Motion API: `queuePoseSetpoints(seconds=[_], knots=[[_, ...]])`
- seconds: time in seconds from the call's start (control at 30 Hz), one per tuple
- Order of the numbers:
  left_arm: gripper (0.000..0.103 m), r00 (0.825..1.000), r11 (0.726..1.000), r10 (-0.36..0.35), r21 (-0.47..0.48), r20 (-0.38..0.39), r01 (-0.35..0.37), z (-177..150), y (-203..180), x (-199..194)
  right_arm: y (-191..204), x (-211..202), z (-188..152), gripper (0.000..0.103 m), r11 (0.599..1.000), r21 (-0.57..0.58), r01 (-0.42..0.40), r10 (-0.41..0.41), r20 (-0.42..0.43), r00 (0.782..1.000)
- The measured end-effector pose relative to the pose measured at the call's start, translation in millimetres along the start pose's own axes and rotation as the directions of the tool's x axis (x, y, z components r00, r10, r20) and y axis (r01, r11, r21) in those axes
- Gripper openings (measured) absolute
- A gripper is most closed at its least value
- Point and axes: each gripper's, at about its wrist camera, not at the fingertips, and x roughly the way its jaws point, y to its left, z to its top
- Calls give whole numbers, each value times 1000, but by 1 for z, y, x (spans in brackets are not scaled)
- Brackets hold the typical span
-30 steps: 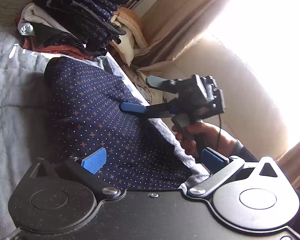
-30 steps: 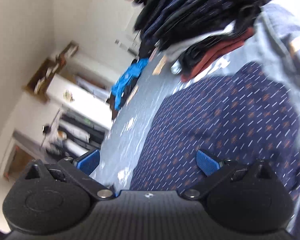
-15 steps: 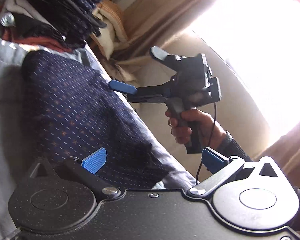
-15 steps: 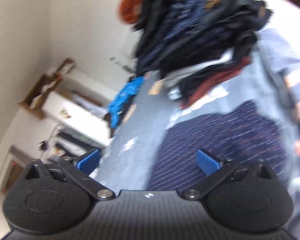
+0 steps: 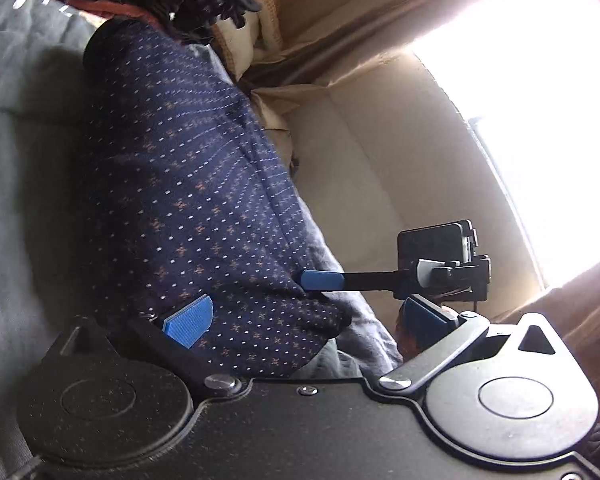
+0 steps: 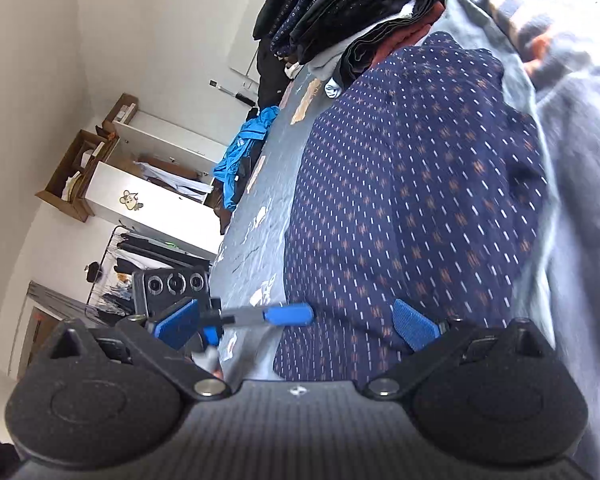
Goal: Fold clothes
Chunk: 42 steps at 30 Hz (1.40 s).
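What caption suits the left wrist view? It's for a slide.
Open left tongs straddle a folded navy patterned garment on the grey bedspread; right tongs reach its edge.

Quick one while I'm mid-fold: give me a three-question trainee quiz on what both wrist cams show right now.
1. True or false: the left gripper is clamped shut on the navy patterned garment.
2. Multiple choice: where is the pile of folded clothes relative to that garment? A) at its far end on the bed B) on the floor C) in the white wardrobe
3. Fill in: in the left wrist view, the right gripper reaches the garment at its ____ edge, the one toward the window.

Key
1. False: its jaws are spread wide over the cloth.
2. A
3. Near, bed-edge side; whether it pinches the fabric cannot be told.
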Motion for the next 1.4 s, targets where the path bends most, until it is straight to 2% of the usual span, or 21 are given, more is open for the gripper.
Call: queuePoseSetpoints(seconds=[0.13, 0.27, 0.33, 0.47, 0.53, 0.63, 0.77, 0.87, 1.0, 1.13, 1.2, 1.3, 1.4], knots=[[103, 995, 996, -92, 21, 31, 91, 9, -7, -10, 16, -3, 4, 103, 998, -62, -14, 13, -10, 1000], [103, 987, 988, -155, -14, 38, 155, 17, -1, -6, 18, 9, -1, 103, 996, -87, -31, 27, -54, 998], [103, 985, 984, -172, -49, 19, 173, 19, 11, 2, 19, 14, -4, 103, 994, -103, -34, 28, -68, 997], [103, 986, 983, -158, -105, -50, 152, 24, 37, 21, 18, 20, -6, 103, 992, -118, -53, 42, -94, 995], [103, 984, 978, -166, -136, -59, 157, 31, 50, 25, 13, 22, -8, 103, 992, -123, -32, 18, -111, 994], [103, 981, 970, -189, -166, -41, 180, 47, 65, 23, 7, 23, -10, 103, 991, -124, -42, 26, -128, 991], [103, 991, 974, -131, -185, 11, 130, 77, 80, 16, 8, 20, -14, 103, 988, -149, -44, 19, -166, 986], [103, 997, 981, -76, -181, -7, 73, 98, 87, 24, 9, 19, -18, 103, 985, -172, -35, 3, -186, 983], [103, 999, 987, -36, -159, -31, 31, 117, 92, 37, 10, 17, -18, 103, 985, -170, -35, 3, -185, 983], [103, 999, 982, 7, -187, 39, 1, 138, 104, 21, 9, 17, -22, 103, 985, -171, -33, 1, -184, 983], [103, 998, 982, -32, -184, 58, 42, 147, 97, 14, 8, 17, -25, 103, 985, -169, -32, 0, -185, 983], [103, 985, 974, -169, -149, 26, 171, 148, 66, 18, 6, 16, -25, 103, 986, -164, -31, 0, -186, 983], [103, 968, 970, -227, -109, -106, 215, 143, 37, 46, 5, 15, -25, 103, 986, -161, -33, 3, -187, 982]])
